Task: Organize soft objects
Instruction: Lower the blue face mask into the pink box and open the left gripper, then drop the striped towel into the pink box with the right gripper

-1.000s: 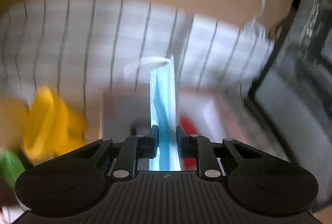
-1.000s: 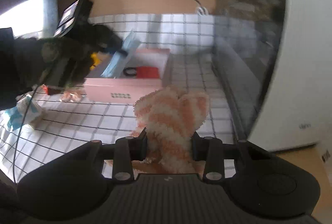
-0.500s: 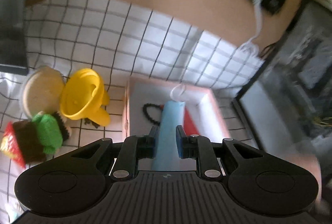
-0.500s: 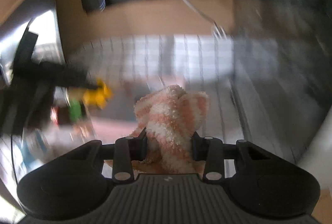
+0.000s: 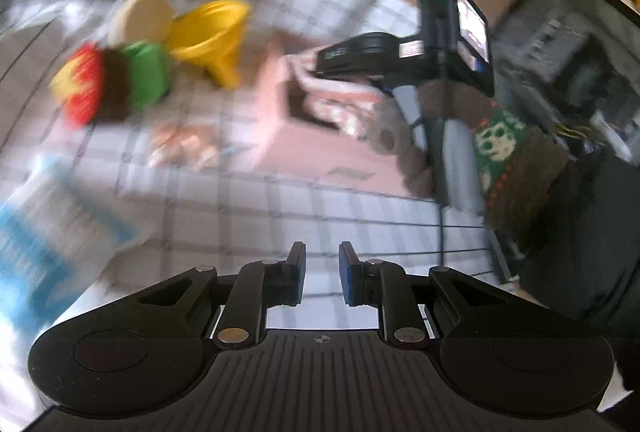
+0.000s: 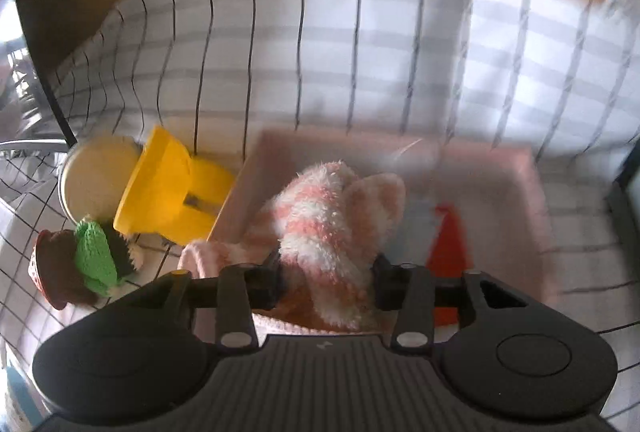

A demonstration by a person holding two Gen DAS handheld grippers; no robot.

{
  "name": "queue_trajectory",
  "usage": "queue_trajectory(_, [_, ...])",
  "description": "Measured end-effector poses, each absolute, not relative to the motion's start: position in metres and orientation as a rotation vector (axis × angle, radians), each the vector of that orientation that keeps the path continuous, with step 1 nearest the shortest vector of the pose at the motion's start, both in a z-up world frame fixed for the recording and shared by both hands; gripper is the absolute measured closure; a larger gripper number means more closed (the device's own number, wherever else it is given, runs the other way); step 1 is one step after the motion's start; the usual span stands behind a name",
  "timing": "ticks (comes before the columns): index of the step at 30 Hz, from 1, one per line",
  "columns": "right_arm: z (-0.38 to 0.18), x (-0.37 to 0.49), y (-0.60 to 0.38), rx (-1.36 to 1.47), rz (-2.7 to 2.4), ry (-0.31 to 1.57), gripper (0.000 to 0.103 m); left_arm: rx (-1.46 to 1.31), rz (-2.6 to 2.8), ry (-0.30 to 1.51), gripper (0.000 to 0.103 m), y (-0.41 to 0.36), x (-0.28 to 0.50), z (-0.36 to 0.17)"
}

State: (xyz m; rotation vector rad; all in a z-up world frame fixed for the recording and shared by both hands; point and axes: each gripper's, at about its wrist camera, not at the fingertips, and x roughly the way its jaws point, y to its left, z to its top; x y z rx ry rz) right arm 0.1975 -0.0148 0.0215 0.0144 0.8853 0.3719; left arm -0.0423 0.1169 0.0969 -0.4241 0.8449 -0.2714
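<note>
My right gripper [image 6: 328, 272] holds a fluffy pink-and-white striped sock [image 6: 332, 216] over the pink box [image 6: 532, 200]. Its jaws are opening, and the sock still fills the gap and touches both pads. A red item [image 6: 448, 244] lies in the box beside a pale blue blur. My left gripper [image 5: 322, 264] hovers over the checked cloth [image 5: 360, 208] in front of the pink box [image 5: 280, 112]. Its pads stand a little apart with nothing between them. The left wrist view is blurred and also shows the right gripper's body [image 5: 380, 52] above the box, held by a hand in a patterned sleeve [image 5: 504, 152].
Left of the box stand a yellow funnel [image 6: 168, 188], a beige round lid [image 6: 100, 176] and a knitted burger toy [image 6: 88, 260]. A blue-and-white packet [image 5: 48, 232] and a small pinkish thing [image 5: 184, 148] lie on the cloth. A dark appliance [image 5: 580, 52] stands at the right.
The blue mask is gone from my left gripper, which has drawn back from the box. My right gripper has carried the sock over the box, its jaws a little wider.
</note>
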Motion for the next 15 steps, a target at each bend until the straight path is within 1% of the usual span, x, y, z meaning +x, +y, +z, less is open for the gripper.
queue_trajectory(2, [0.016,0.205,-0.015,0.076,0.429,0.956,0.056,-0.475,-0.213,0.853,0.083,0.134,-0.050,0.087])
queue_trajectory(3, [0.019,0.205,-0.017,0.078,0.440,0.959,0.055,-0.498,-0.183,0.853,0.083,0.142,-0.054,0.083])
queue_trajectory(4, [0.024,0.202,-0.019,0.066,0.446,0.947,0.053,-0.516,-0.158,0.850,0.083,0.150,-0.058,0.080])
queue_trajectory(6, [0.042,0.186,-0.028,0.017,0.455,0.892,0.040,-0.546,-0.131,0.833,0.083,0.163,-0.066,0.077])
queue_trajectory(7, [0.050,0.176,-0.034,-0.011,0.457,0.859,0.038,-0.558,-0.126,0.824,0.083,0.168,-0.068,0.076])
queue_trajectory(9, [0.061,0.157,-0.043,-0.055,0.489,0.806,0.039,-0.585,-0.118,0.803,0.083,0.176,-0.072,0.075])
queue_trajectory(10, [0.062,0.154,-0.042,-0.075,0.504,0.818,0.043,-0.600,-0.118,0.796,0.083,0.177,-0.071,0.075])
queue_trajectory(11, [0.061,0.157,-0.040,-0.084,0.512,0.845,0.061,-0.615,-0.118,0.793,0.083,0.178,-0.071,0.073])
queue_trajectory(12, [0.056,0.161,-0.036,-0.056,0.525,0.888,0.075,-0.624,-0.120,0.795,0.083,0.179,-0.070,0.071])
queue_trajectory(14, [0.042,0.173,-0.027,0.049,0.548,0.961,0.080,-0.627,-0.126,0.808,0.083,0.179,-0.069,0.068])
queue_trajectory(15, [0.034,0.178,-0.020,0.101,0.555,0.989,0.080,-0.622,-0.127,0.816,0.084,0.178,-0.073,0.069])
